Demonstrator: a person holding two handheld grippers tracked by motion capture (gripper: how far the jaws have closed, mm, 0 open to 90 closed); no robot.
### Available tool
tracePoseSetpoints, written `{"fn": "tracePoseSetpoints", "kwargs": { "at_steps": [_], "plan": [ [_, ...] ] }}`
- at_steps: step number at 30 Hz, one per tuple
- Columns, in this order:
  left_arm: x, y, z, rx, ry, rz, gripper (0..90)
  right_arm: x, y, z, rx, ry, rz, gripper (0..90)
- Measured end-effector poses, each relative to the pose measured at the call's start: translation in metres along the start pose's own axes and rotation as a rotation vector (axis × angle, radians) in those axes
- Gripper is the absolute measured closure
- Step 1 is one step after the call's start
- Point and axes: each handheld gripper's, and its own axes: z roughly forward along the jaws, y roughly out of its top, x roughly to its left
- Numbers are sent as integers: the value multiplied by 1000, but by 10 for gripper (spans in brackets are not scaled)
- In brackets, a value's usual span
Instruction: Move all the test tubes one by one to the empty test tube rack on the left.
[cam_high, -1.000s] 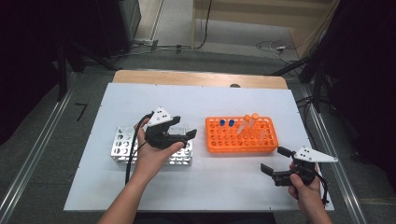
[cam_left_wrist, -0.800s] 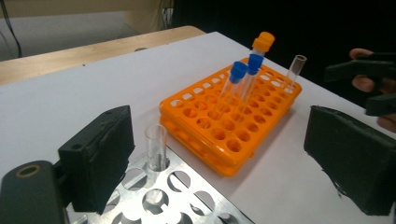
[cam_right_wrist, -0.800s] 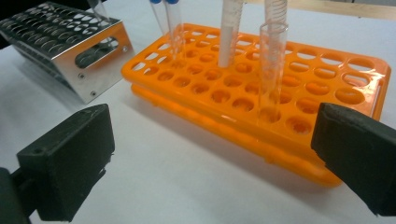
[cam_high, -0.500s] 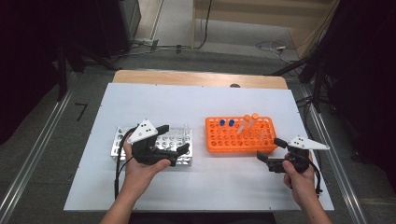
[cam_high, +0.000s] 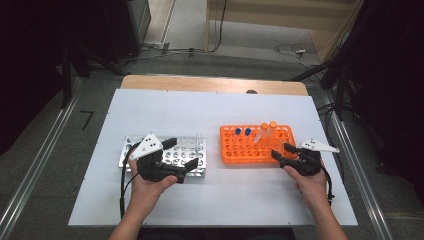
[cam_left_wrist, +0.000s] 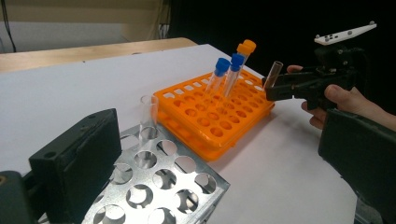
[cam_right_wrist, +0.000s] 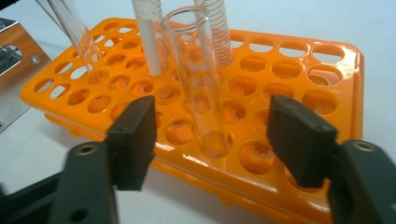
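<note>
In orange rack: capped tubes, bare tube between closing right tool pads, untouched; left tool released.

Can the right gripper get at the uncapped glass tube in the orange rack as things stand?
Probably yes. The right gripper has its jaws on either side of the glass tube, which stands in the orange rack. The jaws have just been closing, pads not yet touching. Nothing lies between.
</note>
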Motion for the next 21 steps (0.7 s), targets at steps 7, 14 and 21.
{"fn": "tracePoseSetpoints", "kwargs": {
  "at_steps": [7, 14, 21],
  "plan": [
    [-3, -7, 7, 20, -15, 6, 0, 9, -2, 2, 2, -11, -44, 529],
    [-6, -10, 9, 23, -23, 6, 0, 9, -4, 0, 1, -73, -43, 718],
    [-8, -10, 9, 29, -29, 9, 0, 6, 2, -12, -49, -56, -35, 735]
  ]
}}
